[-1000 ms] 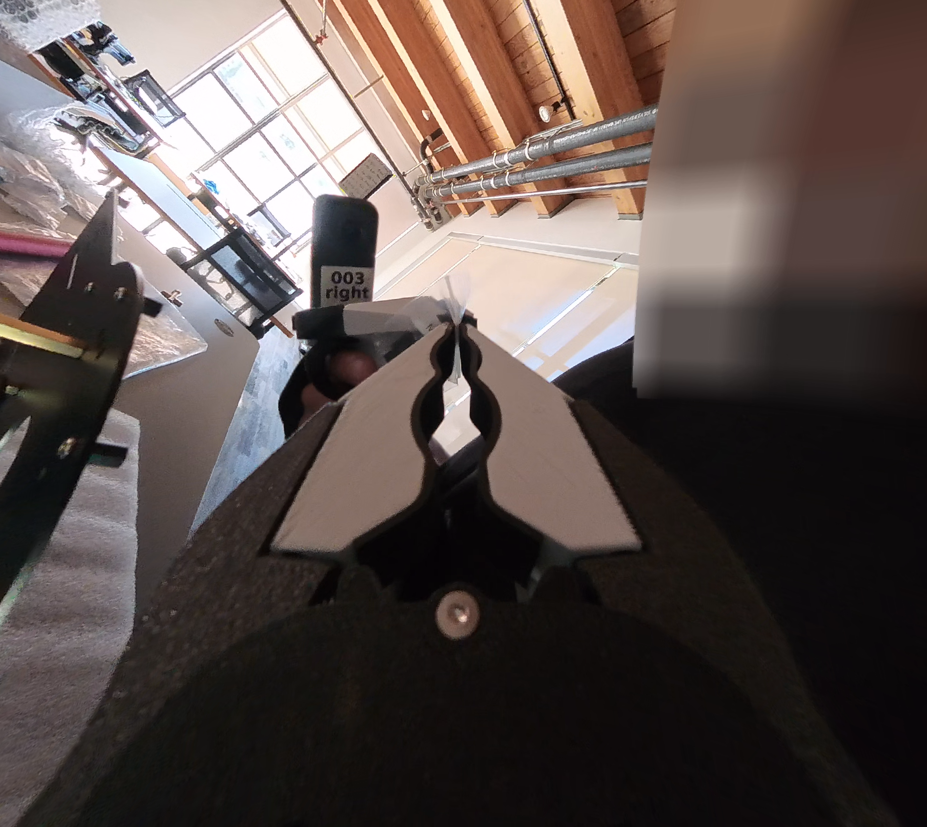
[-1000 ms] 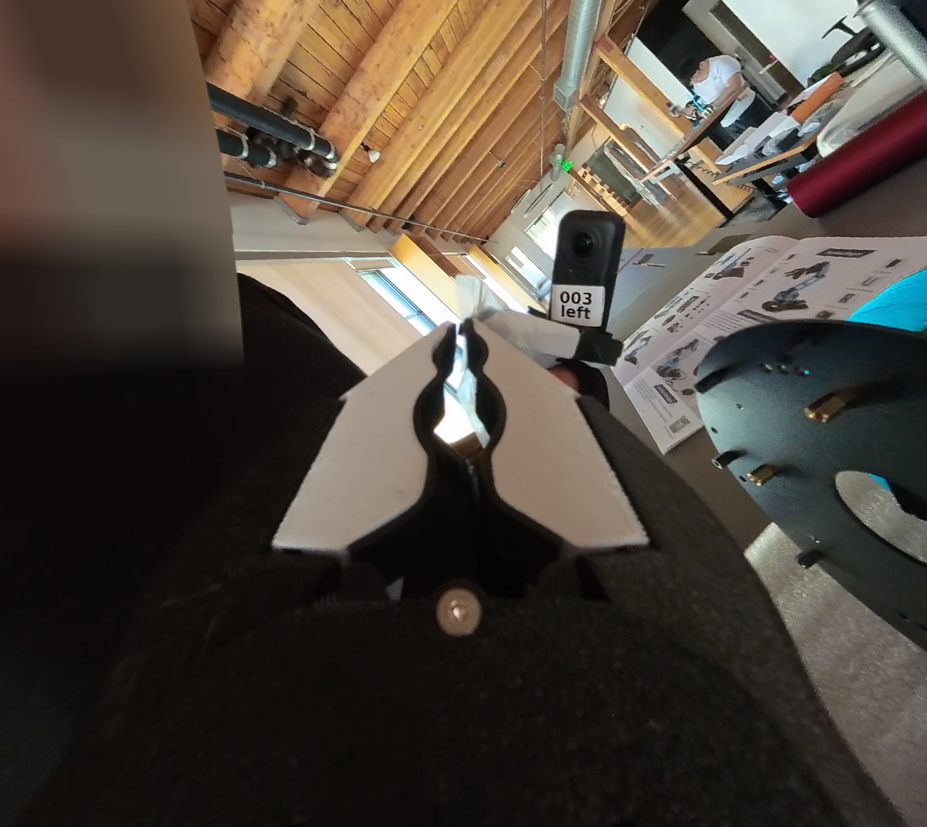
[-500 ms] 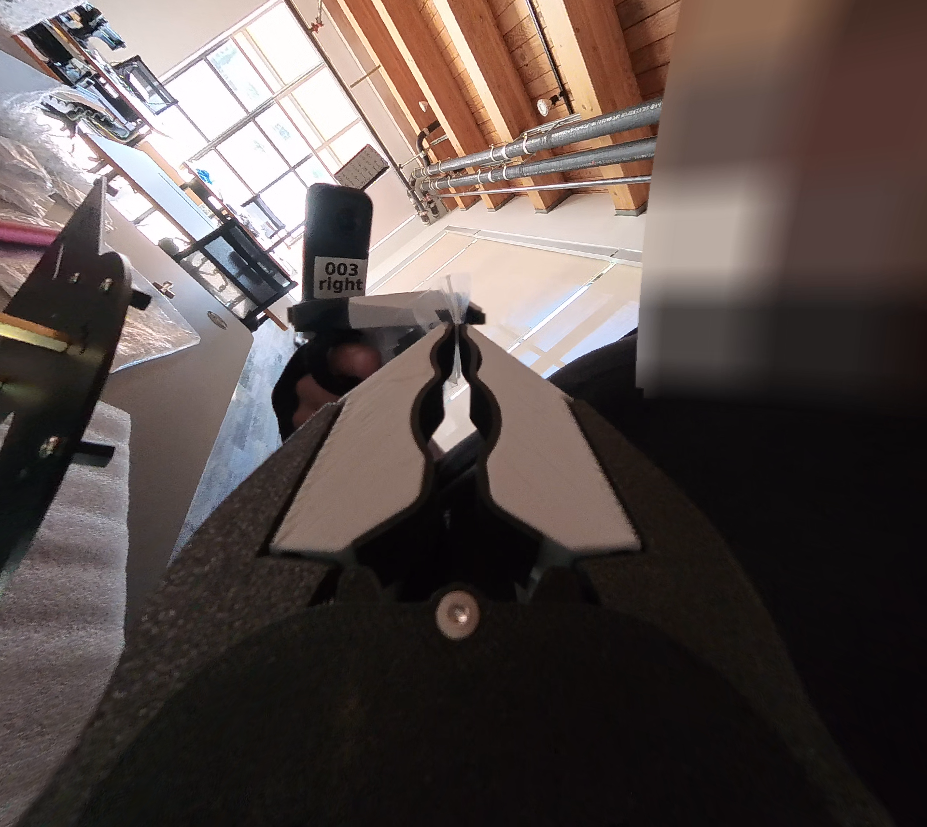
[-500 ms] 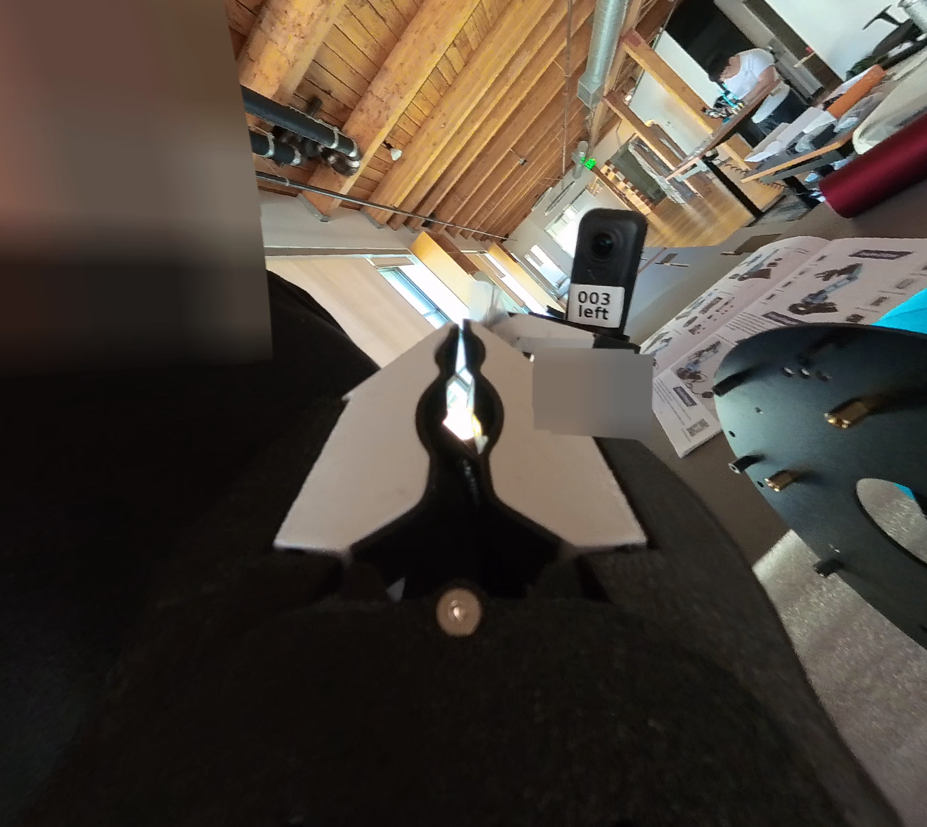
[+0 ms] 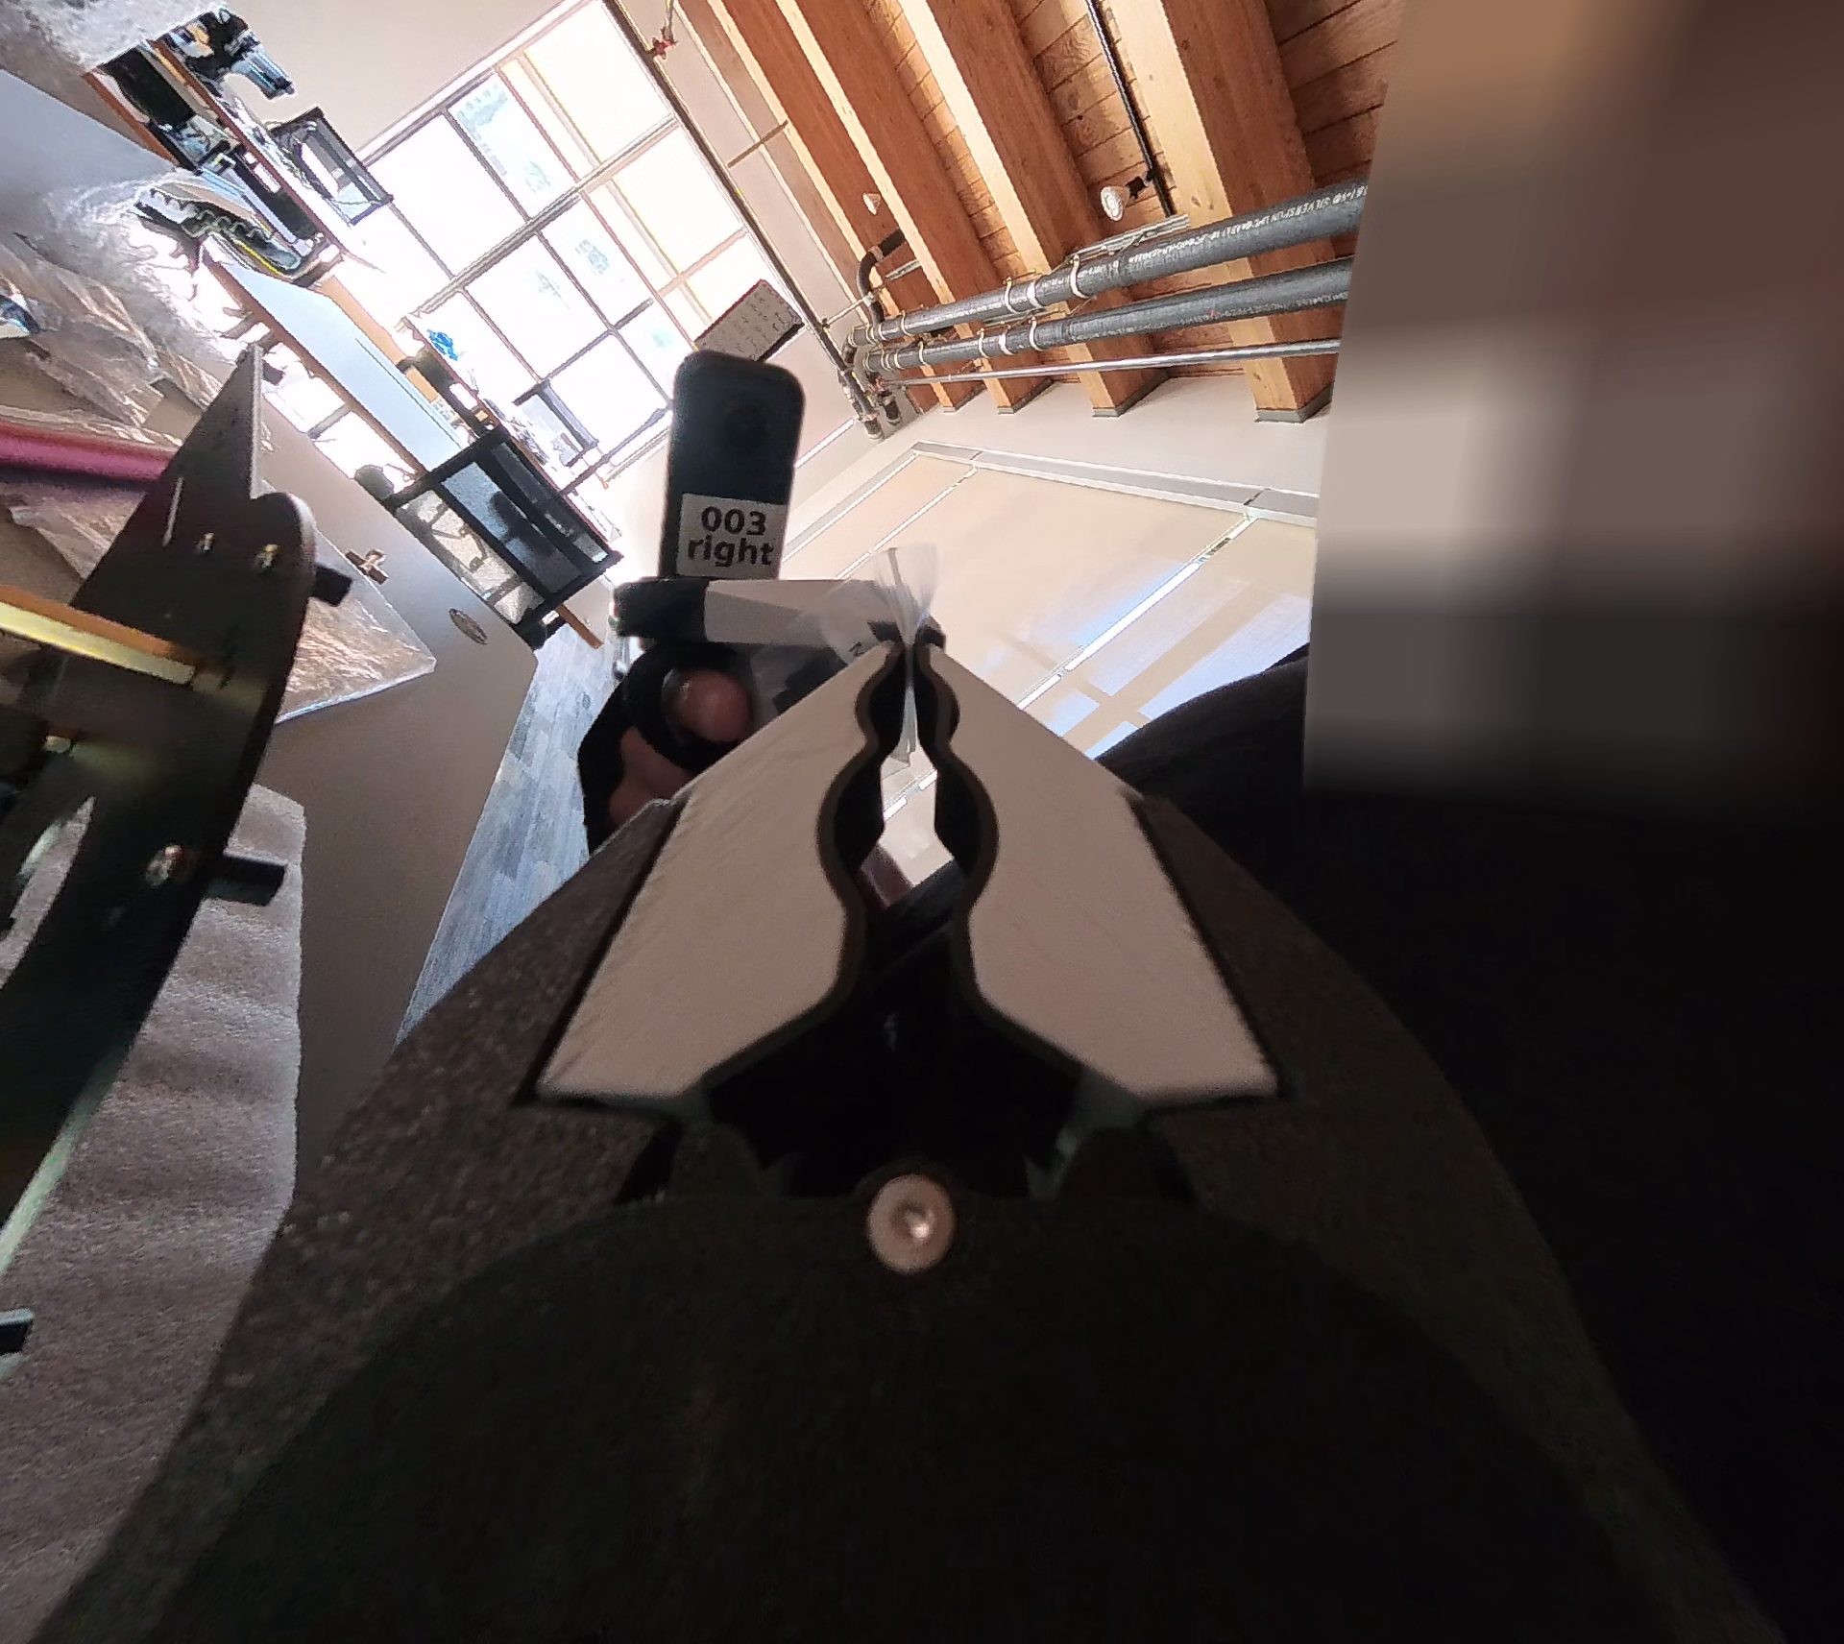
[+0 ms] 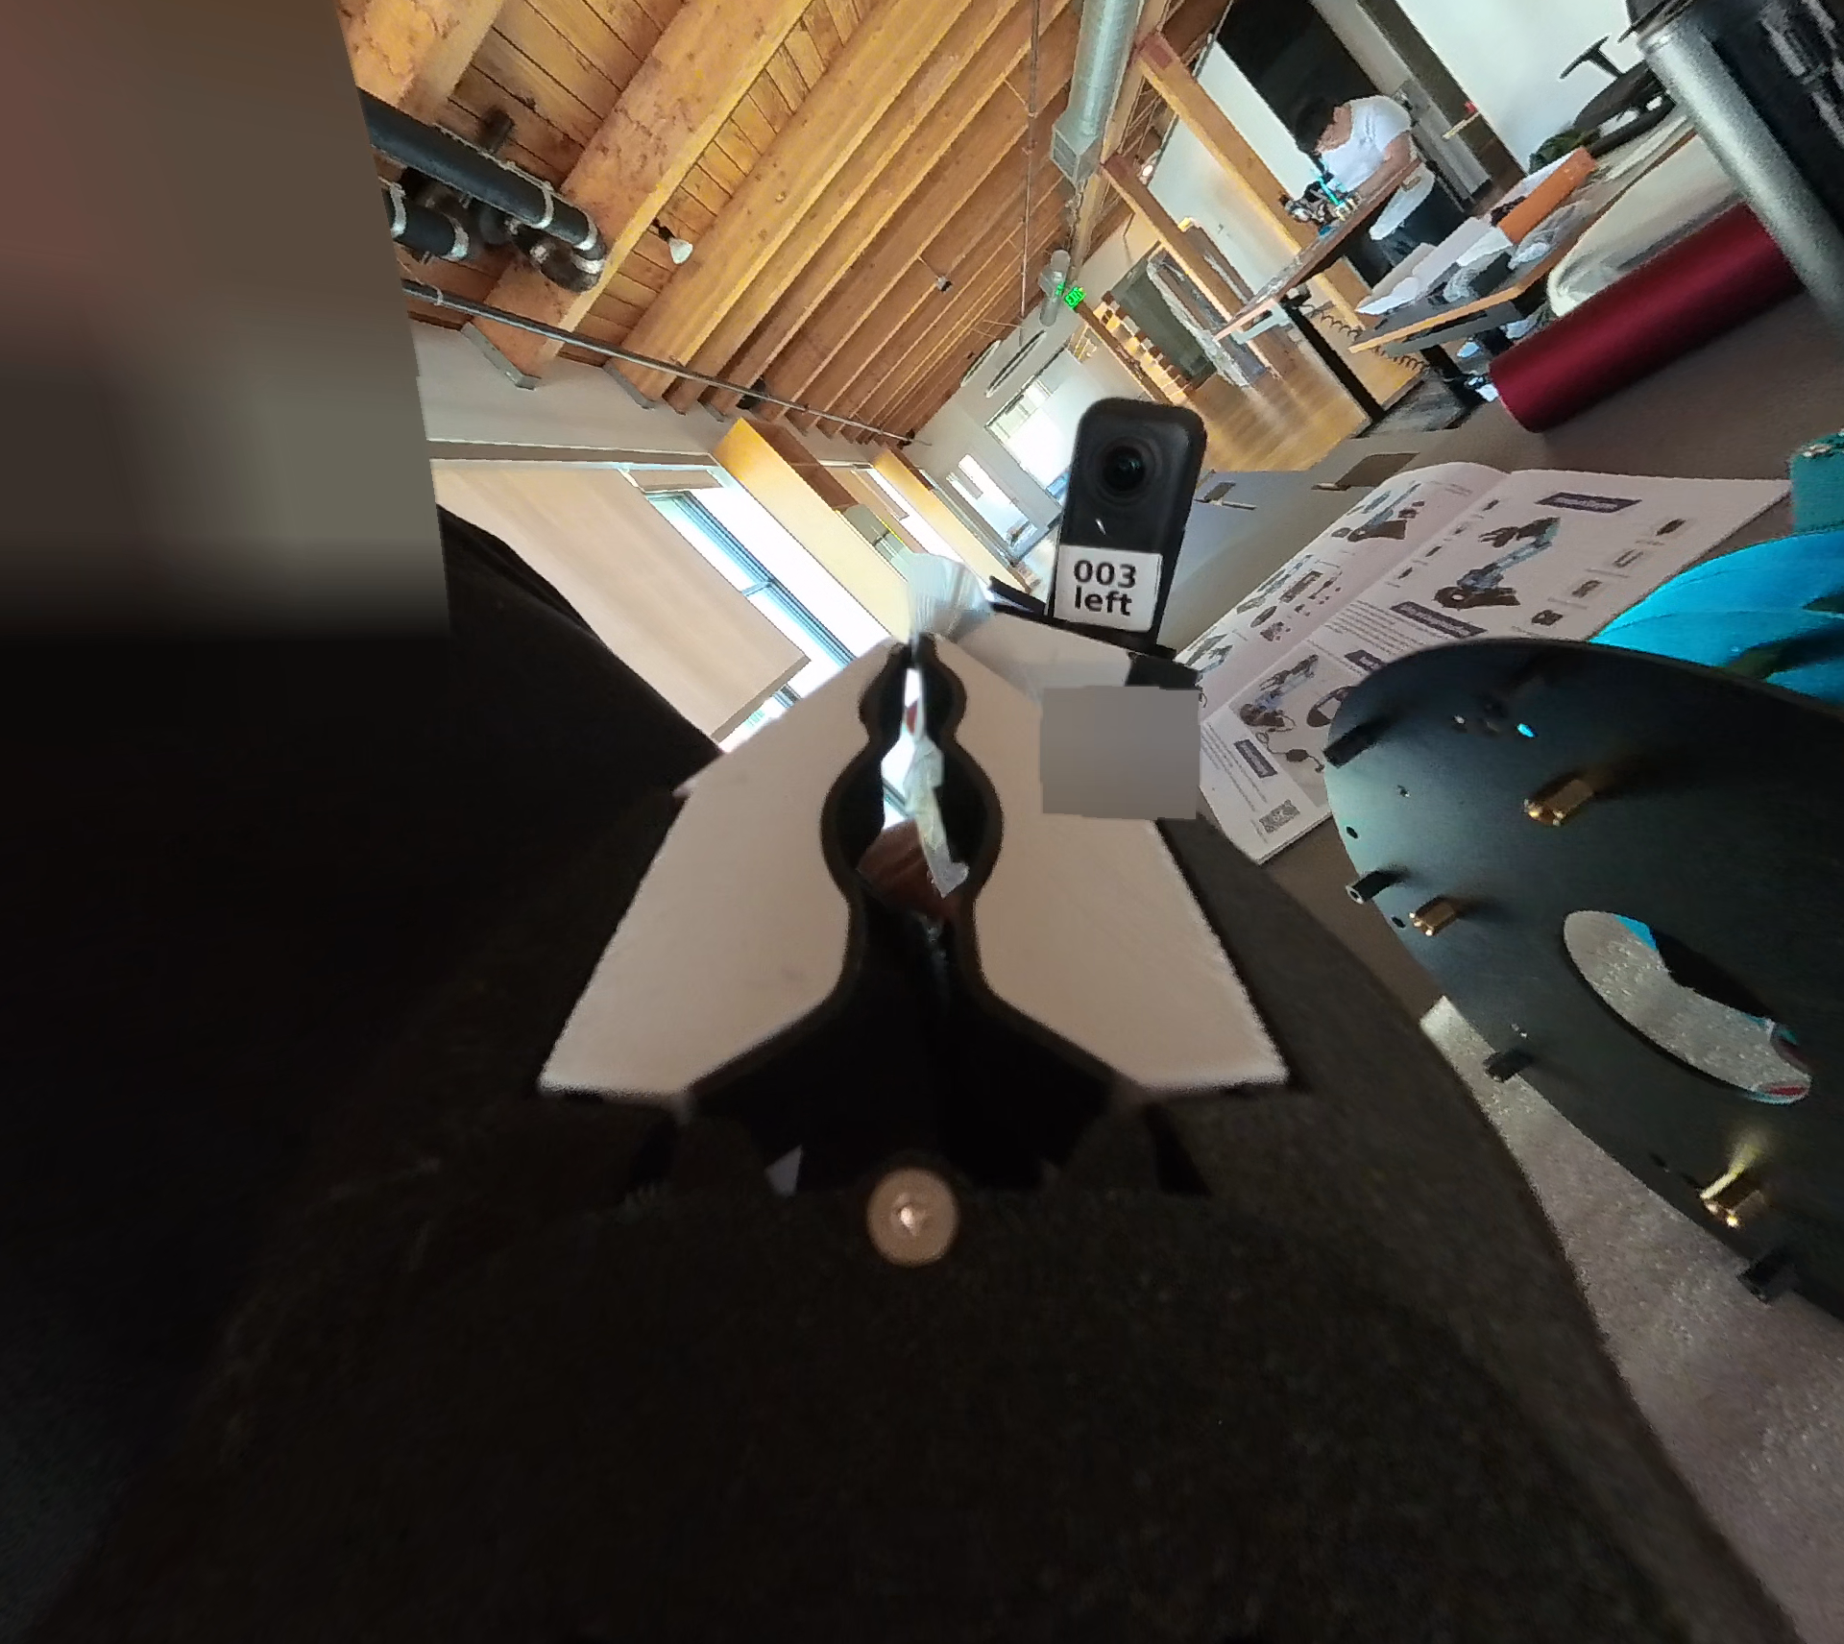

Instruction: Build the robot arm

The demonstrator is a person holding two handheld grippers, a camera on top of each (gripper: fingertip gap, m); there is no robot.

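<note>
Small clear plastic packet (image 6: pixel 923 783), thin and crinkly, with a bit of red on it. Pinched tight at the tips of the right gripper (image 6: pixel 915 648) and also of the left gripper (image 5: pixel 910 648), tip to tip. Held up in the air, top edge poking out past the tips.
</note>
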